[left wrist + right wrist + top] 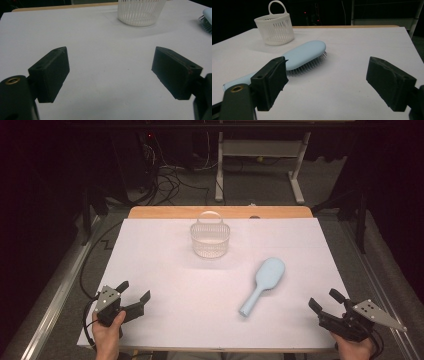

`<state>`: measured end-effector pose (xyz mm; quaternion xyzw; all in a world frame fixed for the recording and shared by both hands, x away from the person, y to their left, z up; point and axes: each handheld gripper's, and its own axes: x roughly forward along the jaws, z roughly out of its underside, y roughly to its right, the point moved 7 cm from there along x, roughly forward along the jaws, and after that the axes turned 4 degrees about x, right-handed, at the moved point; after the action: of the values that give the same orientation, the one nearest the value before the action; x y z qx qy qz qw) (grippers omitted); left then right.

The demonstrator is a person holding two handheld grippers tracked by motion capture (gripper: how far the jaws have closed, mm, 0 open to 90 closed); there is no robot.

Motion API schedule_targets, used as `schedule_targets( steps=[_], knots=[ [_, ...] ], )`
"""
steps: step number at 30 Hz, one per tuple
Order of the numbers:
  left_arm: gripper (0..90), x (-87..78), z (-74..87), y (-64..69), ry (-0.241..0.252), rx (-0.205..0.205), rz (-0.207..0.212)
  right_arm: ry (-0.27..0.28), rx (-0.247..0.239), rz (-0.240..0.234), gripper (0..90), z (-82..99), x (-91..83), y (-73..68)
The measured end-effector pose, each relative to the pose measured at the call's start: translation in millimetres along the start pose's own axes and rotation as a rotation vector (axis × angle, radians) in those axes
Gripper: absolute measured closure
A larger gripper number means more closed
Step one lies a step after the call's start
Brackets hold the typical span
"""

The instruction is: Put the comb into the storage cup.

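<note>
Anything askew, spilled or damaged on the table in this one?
Nothing stands out. The basket stands upright, and the hairbrush lies bristles down, apart from it. The left gripper and right gripper are both open and holding nothing.

Lit evenly from above across the white table (165, 320); faded to near black along upper corners and side edges. Soft shadows, slight grain, blurred near foreground.

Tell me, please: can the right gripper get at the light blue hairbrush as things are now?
Probably yes. The right gripper is open, and only bare white table lies between it and the hairbrush, bristles down, its handle toward the person. The basket stands farther back, out of the way.
</note>
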<state>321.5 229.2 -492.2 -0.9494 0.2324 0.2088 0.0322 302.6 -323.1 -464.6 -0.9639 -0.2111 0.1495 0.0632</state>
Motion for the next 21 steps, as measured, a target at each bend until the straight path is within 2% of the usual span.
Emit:
schedule_targets(
  steps=[7,11,21],
  knots=[
    [15.4,0.0,-0.2,0.5,-0.002,0.006,0.0,0.006,0.0,-0.009,17.7,-0.5,-0.1,-1.4],
    [15.8,0.4,-0.2,1.4,-0.006,-0.016,0.021,0.011,-0.005,-0.014,17.9,-0.9,0.3,-2.9],
    [16.0,-2.2,-3.0,-0.4,0.012,-0.016,-0.011,0.026,-0.004,-0.015,18.1,-2.5,0.6,-4.1]
  ],
)
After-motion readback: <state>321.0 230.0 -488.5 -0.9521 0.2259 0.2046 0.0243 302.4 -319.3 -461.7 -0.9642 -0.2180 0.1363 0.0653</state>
